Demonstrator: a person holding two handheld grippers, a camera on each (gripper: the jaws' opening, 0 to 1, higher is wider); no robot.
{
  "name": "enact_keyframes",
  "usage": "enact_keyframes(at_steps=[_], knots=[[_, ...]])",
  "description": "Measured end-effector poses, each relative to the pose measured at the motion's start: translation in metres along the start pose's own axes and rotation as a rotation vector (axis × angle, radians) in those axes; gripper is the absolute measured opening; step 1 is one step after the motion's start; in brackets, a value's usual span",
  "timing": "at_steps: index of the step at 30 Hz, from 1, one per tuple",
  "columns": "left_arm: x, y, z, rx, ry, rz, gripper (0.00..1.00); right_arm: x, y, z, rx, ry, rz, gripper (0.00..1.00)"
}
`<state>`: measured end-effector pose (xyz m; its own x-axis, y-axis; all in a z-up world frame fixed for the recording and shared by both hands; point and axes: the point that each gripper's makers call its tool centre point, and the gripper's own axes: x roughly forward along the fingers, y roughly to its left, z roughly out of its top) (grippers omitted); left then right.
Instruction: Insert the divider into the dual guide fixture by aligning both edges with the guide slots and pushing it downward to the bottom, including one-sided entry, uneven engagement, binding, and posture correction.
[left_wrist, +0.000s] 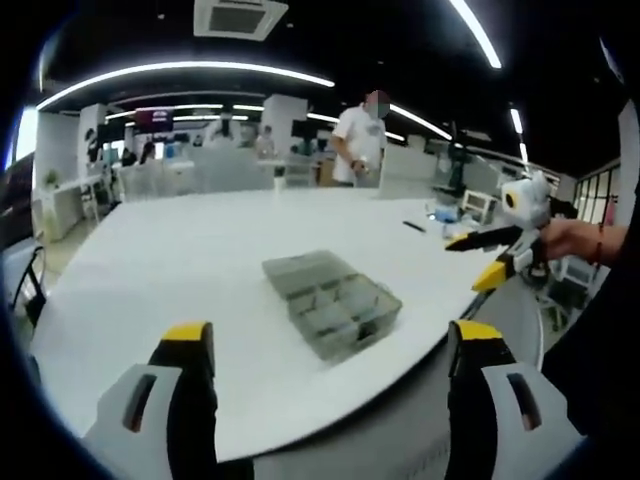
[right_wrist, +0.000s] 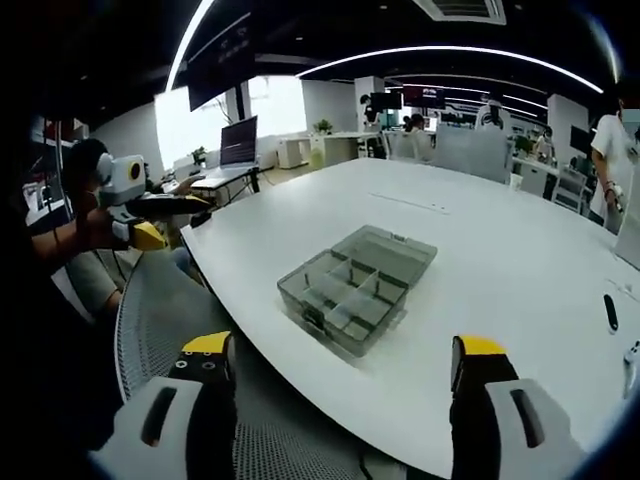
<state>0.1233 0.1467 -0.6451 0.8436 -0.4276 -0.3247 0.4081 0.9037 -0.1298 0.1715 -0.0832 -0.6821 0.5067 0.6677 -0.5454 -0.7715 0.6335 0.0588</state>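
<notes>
Both grippers, left (left_wrist: 332, 345) and right (right_wrist: 342, 358), are held with jaws apart, empty; the box (right_wrist: 355, 288) on the tabletop (right_wrist: 500, 250) should be approached squarely.

Each handheld gripper has two broad pale grey jaws with a dark slot in each, black inner faces and bright yellow tips: the left gripper (left_wrist: 332, 345) shows so in the left gripper view, the right gripper (right_wrist: 343, 358) in the right gripper view. From the side, the right gripper (left_wrist: 490, 258) has slim black fingers ending in yellow, under a white body. The hand (left_wrist: 572, 238) holding it wears a thin dark band at the wrist.
</notes>
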Motion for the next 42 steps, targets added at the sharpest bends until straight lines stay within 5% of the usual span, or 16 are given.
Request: enact_keyframes(at_steps=[42], knots=[[0.021, 0.015, 0.0, -0.021, 0.021, -0.012, 0.96, 0.02, -0.002, -0.003, 0.08, 0.023, 0.057, 0.83]])
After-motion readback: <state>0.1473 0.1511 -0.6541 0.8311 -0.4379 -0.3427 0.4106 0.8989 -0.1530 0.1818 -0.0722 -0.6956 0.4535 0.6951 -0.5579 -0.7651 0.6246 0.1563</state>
